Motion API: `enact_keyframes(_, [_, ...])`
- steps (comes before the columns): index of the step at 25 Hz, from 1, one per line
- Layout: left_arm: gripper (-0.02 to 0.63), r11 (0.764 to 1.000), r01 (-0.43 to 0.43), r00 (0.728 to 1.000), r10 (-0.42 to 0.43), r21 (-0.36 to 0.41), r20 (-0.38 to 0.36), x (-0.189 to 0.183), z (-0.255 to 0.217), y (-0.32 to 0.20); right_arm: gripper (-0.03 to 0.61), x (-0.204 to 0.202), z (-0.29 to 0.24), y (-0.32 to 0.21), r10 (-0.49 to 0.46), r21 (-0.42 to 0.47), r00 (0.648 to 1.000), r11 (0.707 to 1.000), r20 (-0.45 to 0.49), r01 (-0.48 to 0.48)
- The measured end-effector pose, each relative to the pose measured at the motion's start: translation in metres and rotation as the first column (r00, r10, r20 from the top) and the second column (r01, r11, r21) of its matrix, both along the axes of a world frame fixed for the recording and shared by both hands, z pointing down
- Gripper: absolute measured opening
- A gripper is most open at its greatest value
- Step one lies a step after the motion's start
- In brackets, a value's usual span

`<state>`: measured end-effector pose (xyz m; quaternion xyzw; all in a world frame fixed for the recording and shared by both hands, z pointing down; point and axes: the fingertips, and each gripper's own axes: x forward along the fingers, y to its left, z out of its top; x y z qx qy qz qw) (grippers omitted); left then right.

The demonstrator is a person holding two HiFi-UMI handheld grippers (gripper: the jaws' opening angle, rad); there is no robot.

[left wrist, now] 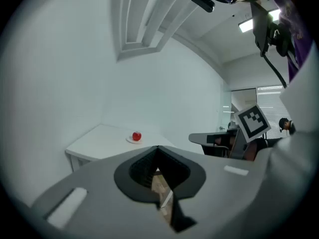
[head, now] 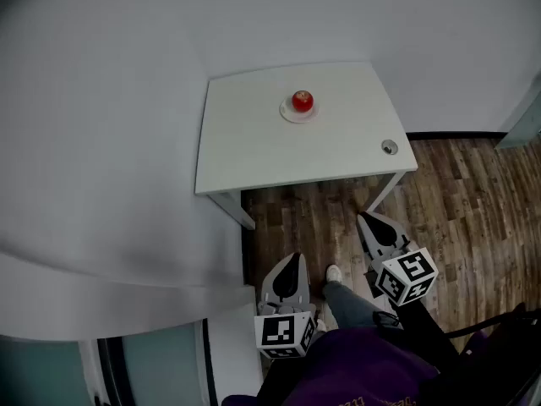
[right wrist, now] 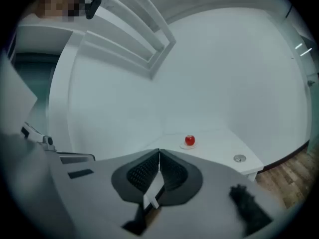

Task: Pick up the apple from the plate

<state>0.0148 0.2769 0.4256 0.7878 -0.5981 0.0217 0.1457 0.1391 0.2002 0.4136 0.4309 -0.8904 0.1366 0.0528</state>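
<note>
A red apple (head: 303,101) rests on a small white plate (head: 288,113) near the back of a white table (head: 254,150). In the left gripper view the apple (left wrist: 136,136) shows far off, and in the right gripper view the apple (right wrist: 190,140) sits beyond the jaws too. My left gripper (head: 295,260) hangs over the wood floor in front of the table, jaws shut and empty. My right gripper (head: 369,220) is level with the table's front right leg, also shut with nothing held. Both are well short of the apple.
A small round metal fitting (head: 389,147) sits in the table's front right corner. White walls close in behind and left of the table. A person's leg and white shoe (head: 334,273) stand on the wood floor (head: 473,201) between the grippers. A dark chair (left wrist: 219,139) is at right.
</note>
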Motion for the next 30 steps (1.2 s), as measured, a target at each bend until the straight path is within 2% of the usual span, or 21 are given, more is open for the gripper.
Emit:
enact_keyframes(13, [0.006, 1.0, 0.02, 1.0, -0.021, 0.018, 0.023, 0.029, -0.019, -0.127, 0.012, 0.016, -0.017, -0.124, -0.07, 0.017, 0.997, 0.997, 0.042, 0.069])
enact_keyframes(19, [0.006, 0.999, 0.041, 0.999, -0.041, 0.006, -0.001, 0.039, -0.015, -0.156, 0.012, 0.024, -0.011, -0.156, -0.086, 0.017, 0.995, 0.996, 0.049, 0.085])
enact_keyframes(30, [0.006, 0.999, 0.047, 0.999, -0.046, -0.004, 0.021, 0.029, -0.009, -0.193, 0.012, 0.011, -0.001, -0.191, -0.108, 0.002, 0.992, 0.994, 0.061, 0.108])
